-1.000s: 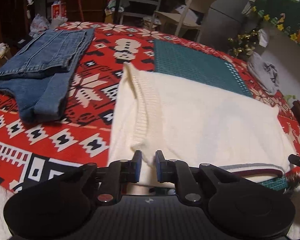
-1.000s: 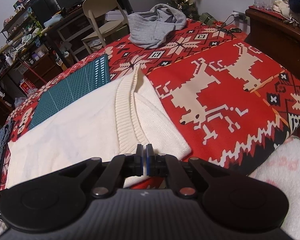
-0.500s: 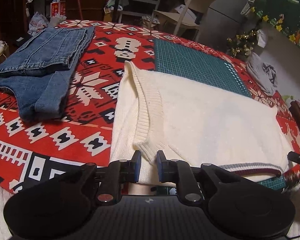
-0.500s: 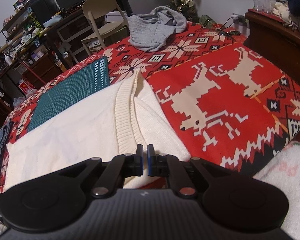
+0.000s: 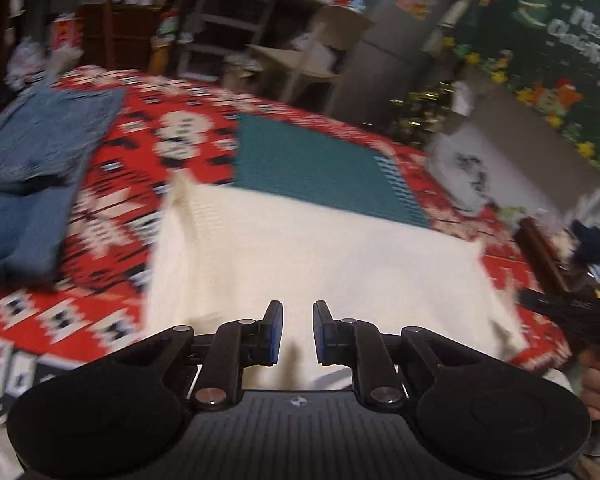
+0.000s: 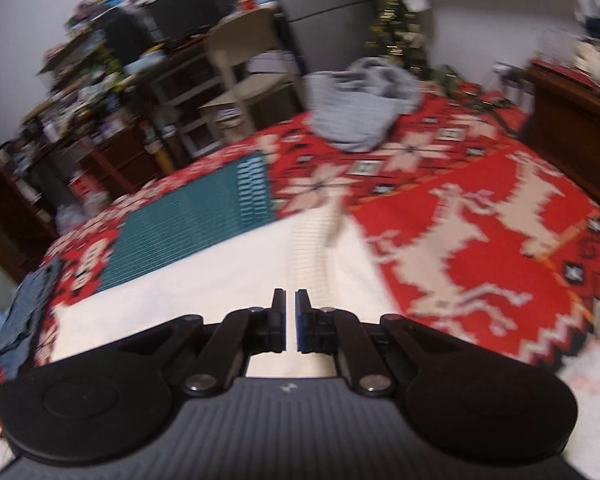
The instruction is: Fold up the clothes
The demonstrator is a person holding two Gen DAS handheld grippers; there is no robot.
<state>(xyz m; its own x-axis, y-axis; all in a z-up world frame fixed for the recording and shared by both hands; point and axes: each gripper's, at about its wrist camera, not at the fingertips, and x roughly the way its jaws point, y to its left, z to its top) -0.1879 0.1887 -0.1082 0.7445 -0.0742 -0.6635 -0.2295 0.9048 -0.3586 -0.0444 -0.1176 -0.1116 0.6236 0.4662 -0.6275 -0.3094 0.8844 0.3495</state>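
Here, left gripper [image 5: 297,332] grips the sweater's [image 5: 320,264] near edge on its left end, cloth between its narrowly parted pads. Right gripper [image 6: 291,326], nearly clenched, pinches the same edge on the right end. Sweater lies straight ahead on the blanket [image 6: 480,216], long axis crosswise, both hands equally near. Beyond: green mat [image 5: 312,168], jeans [image 5: 32,176] far left.
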